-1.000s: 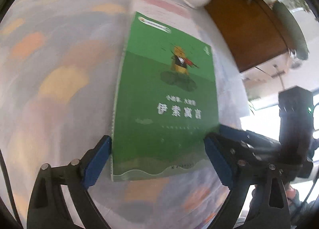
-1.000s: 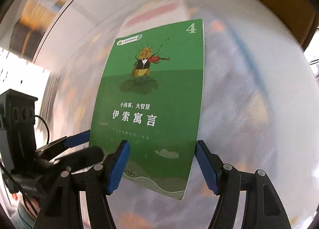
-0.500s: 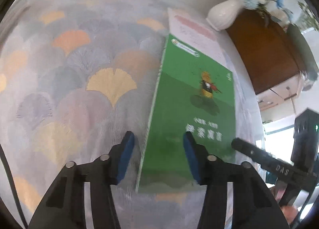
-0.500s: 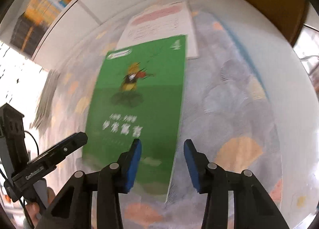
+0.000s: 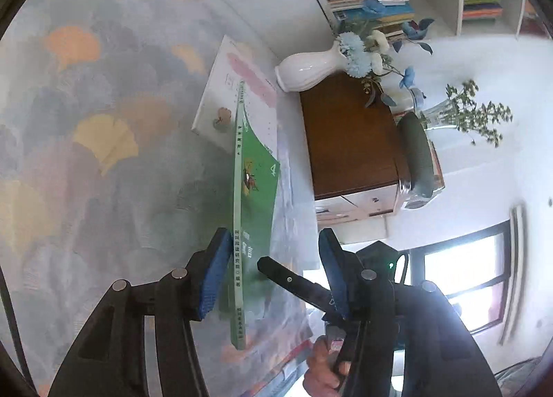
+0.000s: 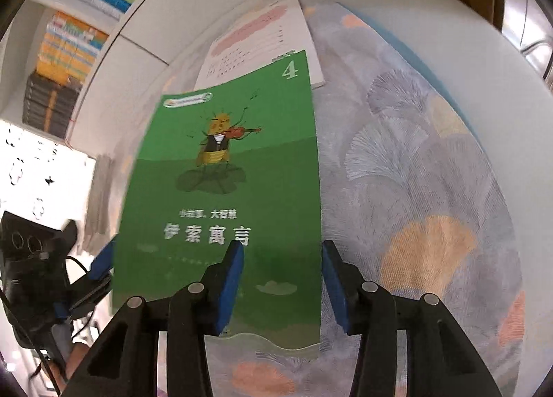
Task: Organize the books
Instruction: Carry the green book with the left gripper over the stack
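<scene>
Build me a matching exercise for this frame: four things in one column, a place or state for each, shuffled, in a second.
Things
1. green book
2. white book
3. white vase
4. right gripper

Places or states
A. straddles the green cover's right edge
B. lies flat near the vase
C. tilted up off the tablecloth
D. holds blue and white flowers

Pairs: 1-C, 2-B, 3-D, 4-A

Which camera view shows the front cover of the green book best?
The right wrist view: the green book faces that camera, so its cover picture and title read clearly. The left wrist view shows it nearly edge-on, mostly the spine.
</scene>
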`<state>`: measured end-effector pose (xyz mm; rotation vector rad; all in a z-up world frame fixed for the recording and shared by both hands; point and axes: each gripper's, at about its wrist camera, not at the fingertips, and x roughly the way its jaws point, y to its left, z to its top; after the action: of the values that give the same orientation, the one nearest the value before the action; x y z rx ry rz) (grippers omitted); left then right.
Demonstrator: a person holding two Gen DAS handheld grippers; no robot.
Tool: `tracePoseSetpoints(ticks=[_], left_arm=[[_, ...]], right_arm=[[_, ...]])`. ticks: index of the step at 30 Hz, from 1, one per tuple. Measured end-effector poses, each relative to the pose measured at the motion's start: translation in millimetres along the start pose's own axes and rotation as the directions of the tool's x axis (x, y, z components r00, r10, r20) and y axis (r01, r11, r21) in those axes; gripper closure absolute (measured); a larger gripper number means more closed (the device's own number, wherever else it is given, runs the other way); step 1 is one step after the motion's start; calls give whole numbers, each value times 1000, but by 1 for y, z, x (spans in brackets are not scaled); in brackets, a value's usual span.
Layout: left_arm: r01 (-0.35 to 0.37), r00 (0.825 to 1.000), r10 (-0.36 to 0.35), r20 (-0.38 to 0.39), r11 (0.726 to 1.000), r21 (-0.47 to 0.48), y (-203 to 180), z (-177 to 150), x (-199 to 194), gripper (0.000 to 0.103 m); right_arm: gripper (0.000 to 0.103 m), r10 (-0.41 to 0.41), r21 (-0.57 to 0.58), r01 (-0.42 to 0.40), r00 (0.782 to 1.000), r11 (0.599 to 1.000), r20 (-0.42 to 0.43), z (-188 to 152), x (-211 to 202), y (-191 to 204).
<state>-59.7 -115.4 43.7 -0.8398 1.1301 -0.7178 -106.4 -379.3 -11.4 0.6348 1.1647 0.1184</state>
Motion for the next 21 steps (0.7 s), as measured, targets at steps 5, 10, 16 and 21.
tracePoseSetpoints(ticks=[5,10,16,21], left_arm=[[-140,988,141,-69,990,29,15,-13,32,69],[-147,986,146,-74,989,0,16,-27,50,77],[83,993,-97,-64,978,-190,18,-10,41,78],[176,975,-207,-85,943,-281,16,-8,49,78]], right_arm=[[58,6,2,-6,1000,1000,9,-1,-6,-5],[55,-10,-26,10,1000,1000,22,-7,-6,-1],[50,76,56,-73,996,996,-46,-7,-12,-14],[33,306,284,-288,952,914,-19,-22,-21,-58]])
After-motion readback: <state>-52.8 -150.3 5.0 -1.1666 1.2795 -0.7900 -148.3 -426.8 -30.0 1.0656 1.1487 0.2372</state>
